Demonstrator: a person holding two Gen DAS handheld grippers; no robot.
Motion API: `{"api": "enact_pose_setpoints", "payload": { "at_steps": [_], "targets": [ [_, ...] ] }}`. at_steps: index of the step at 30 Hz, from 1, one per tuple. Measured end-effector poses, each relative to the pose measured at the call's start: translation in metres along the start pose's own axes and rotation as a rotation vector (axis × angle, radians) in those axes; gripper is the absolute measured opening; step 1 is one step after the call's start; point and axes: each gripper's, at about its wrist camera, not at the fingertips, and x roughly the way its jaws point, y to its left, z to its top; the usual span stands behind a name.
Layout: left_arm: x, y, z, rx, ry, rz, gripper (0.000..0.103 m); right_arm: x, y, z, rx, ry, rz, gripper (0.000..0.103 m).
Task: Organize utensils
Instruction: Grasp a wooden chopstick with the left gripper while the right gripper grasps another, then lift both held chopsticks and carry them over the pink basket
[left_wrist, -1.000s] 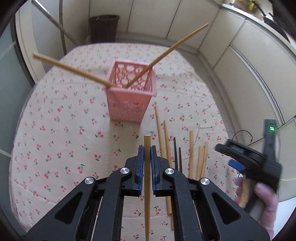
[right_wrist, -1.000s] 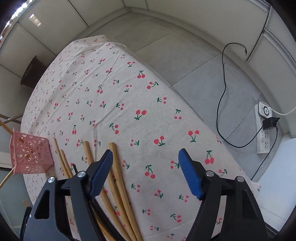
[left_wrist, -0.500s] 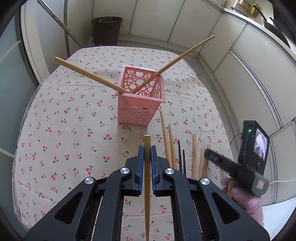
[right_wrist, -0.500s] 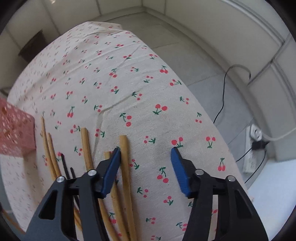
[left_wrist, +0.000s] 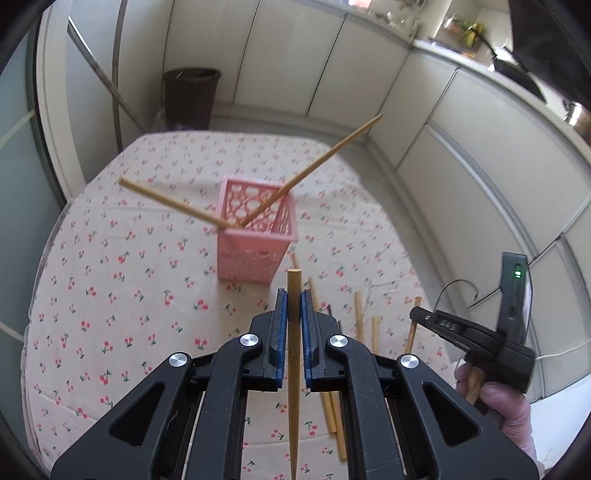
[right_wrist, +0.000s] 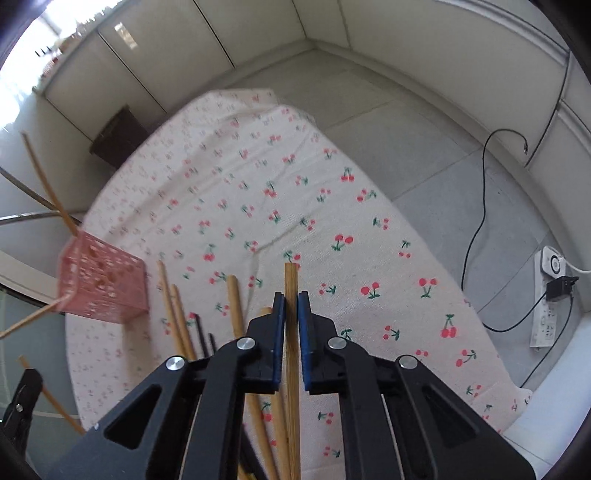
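On the left of the left wrist view, a pink basket (left_wrist: 256, 240) stands on the desk (left_wrist: 110, 295), which is covered with a cherry-print cloth. Two wooden chopsticks lean out of the basket in opposite directions: one (left_wrist: 173, 202) slants to the left, the other (left_wrist: 314, 170) up to the right. In the middle of this view the left tool (left_wrist: 294, 306) is clenched on a single wooden chopstick (left_wrist: 294, 369), whose blunt end pokes just beyond the blue pads (left_wrist: 281, 325). To its right, loose chopsticks (left_wrist: 358, 314) lie on the cloth near the basket, wooden ones plus two thin dark ones. Farther right, the right tool (left_wrist: 419, 314) appears from the side, with a gloved hand (left_wrist: 502, 402) on its handle.

In the right wrist view, the basket (right_wrist: 101, 284) sits at the left edge, with the loose chopsticks (right_wrist: 234, 306) just to its right on the cloth. In the center the right tool (right_wrist: 291, 306) is clamped on its own wooden chopstick (right_wrist: 291, 288), which runs straight between the blue pads (right_wrist: 304, 325) and sticks out past them. At the far right, a black cable (right_wrist: 476, 229) trails across the grey floor to a white power strip (right_wrist: 546, 306).
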Motion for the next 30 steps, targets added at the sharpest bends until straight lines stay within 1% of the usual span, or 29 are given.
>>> {"api": "enact_pose_setpoints", "payload": {
  "at_steps": [5,8,11,13,18,21,23,25,26,27,28,29,30],
  "targets": [
    [-0.019,-0.001,0.002,0.013,-0.051,-0.024,0.007,-0.052,0.008,-0.003,-0.039,-0.113,0.077,0.008],
    [-0.031,0.0,0.005,0.013,-0.08,-0.032,0.007,-0.076,0.01,-0.006,-0.045,-0.15,0.112,0.008],
    [-0.048,-0.001,0.009,0.023,-0.118,-0.04,0.007,-0.104,0.011,-0.008,-0.05,-0.18,0.177,0.008],
    [-0.059,-0.002,0.012,0.03,-0.144,-0.044,0.007,-0.119,0.013,-0.011,-0.065,-0.206,0.2,0.008],
    [-0.082,-0.003,0.021,0.029,-0.197,-0.05,0.007,-0.157,0.021,-0.011,-0.095,-0.281,0.235,0.008],
    [-0.092,-0.003,0.027,0.022,-0.22,-0.058,0.007,-0.169,0.027,-0.005,-0.122,-0.297,0.233,0.008],
    [-0.096,-0.004,0.029,0.018,-0.232,-0.066,0.007,-0.165,0.027,-0.001,-0.12,-0.282,0.212,0.009],
    [-0.098,-0.005,0.029,0.022,-0.236,-0.069,0.007,-0.139,0.021,0.006,-0.1,-0.192,0.171,0.017],
    [-0.098,-0.006,0.029,0.024,-0.236,-0.071,0.007,-0.114,0.017,0.009,-0.081,-0.127,0.143,0.021],
    [-0.099,-0.007,0.028,0.026,-0.237,-0.07,0.007,-0.095,0.014,0.011,-0.067,-0.085,0.109,0.031],
    [-0.097,-0.009,0.027,0.028,-0.234,-0.069,0.007,-0.076,0.012,0.013,-0.055,-0.047,0.073,0.032],
    [-0.096,-0.01,0.027,0.031,-0.23,-0.069,0.007,-0.047,0.009,0.017,-0.029,0.01,0.035,0.032],
    [-0.095,-0.011,0.027,0.033,-0.226,-0.07,0.007,-0.029,0.007,0.019,-0.008,0.046,0.029,0.032]
  ]
}}
